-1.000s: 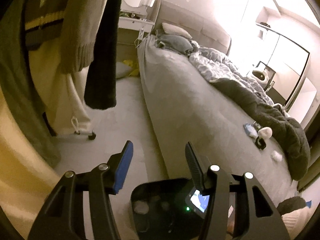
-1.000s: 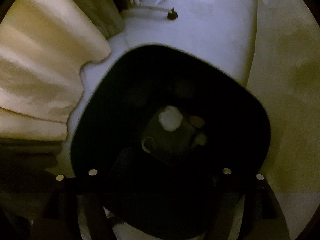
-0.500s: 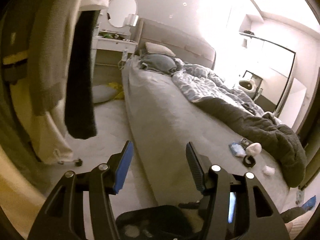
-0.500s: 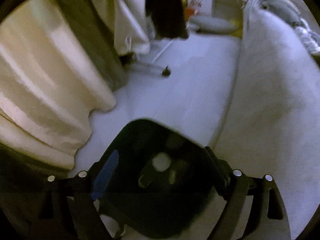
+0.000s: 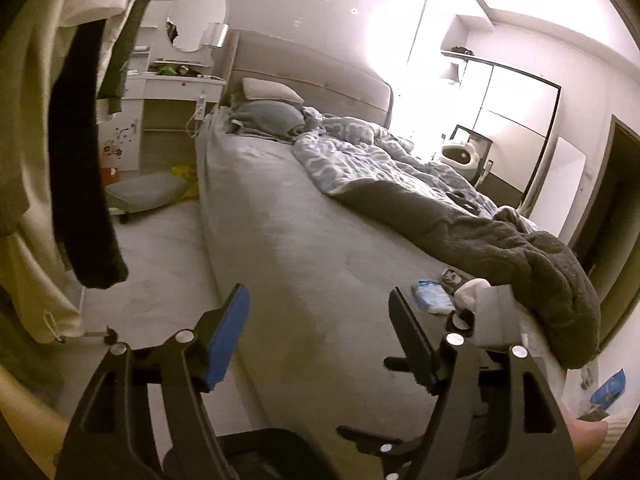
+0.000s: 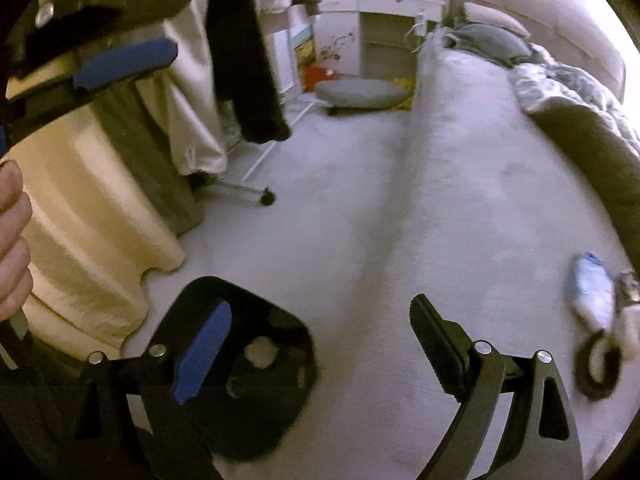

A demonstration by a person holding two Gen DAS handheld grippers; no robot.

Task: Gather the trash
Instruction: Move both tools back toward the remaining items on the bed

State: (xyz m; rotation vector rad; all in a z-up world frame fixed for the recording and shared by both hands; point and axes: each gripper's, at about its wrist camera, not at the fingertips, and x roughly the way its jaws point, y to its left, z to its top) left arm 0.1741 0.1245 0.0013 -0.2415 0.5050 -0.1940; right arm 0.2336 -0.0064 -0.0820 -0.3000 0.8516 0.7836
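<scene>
Bedroom clutter lay near the foot of the bed point(image 5: 304, 248): a blue-and-white wrapper point(image 6: 592, 292), a dark ring-shaped band point(image 6: 596, 368) and a white crumpled wad point(image 5: 472, 292), beside the grey blanket point(image 5: 520, 256). All looked light, soft and easily crushed; the wrapper probably slippery, best pinched across its middle. Both the left hand-held gripper point(image 5: 320, 328) and right hand-held gripper point(image 6: 320, 340) were opening, nothing between their jaws. On the floor stood the black bin point(image 6: 248, 360).
</scene>
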